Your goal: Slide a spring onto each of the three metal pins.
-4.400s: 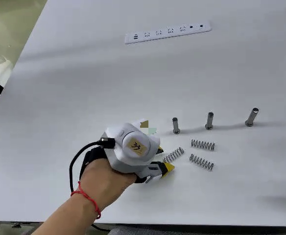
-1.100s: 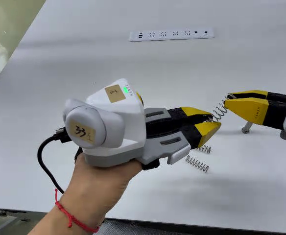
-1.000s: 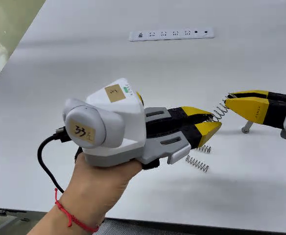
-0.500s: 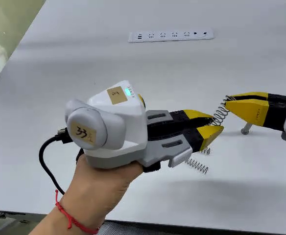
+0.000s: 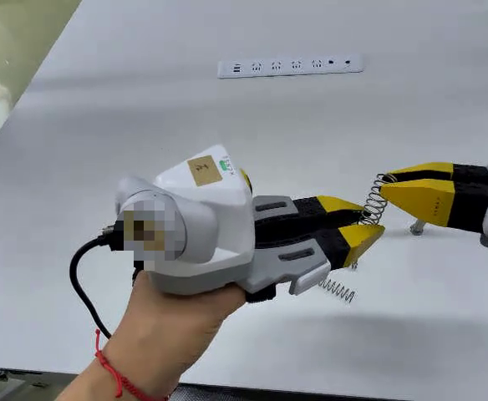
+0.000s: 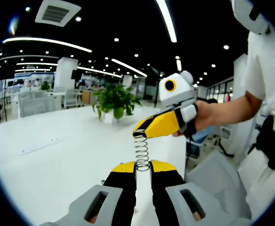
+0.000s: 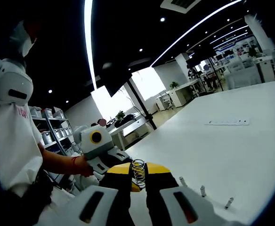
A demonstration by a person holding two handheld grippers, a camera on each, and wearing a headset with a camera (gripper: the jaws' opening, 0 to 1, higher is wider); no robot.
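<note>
coiled steel spring [image 5: 373, 200] airborne between left gripper [image 5: 363, 224] and right gripper [image 5: 382, 185], both sets of fingers pinched on its ends | white worktop [image 5: 185, 125] open up to white power strip [image 5: 290, 65] | right gripper view: three metal pins [image 7: 203, 190] upright in row

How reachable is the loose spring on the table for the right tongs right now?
Probably not yet: the right tongs are shut on one end of the raised spring, the left tongs on the other. Otherwise the table spring lies unobstructed.

left claw [image 5: 371, 220] yellow-black | spring [image 5: 376, 197] silver | table [image 5: 144, 109] white | power strip [image 5: 290, 65] white | wrist string [image 5: 114, 378] red
</note>
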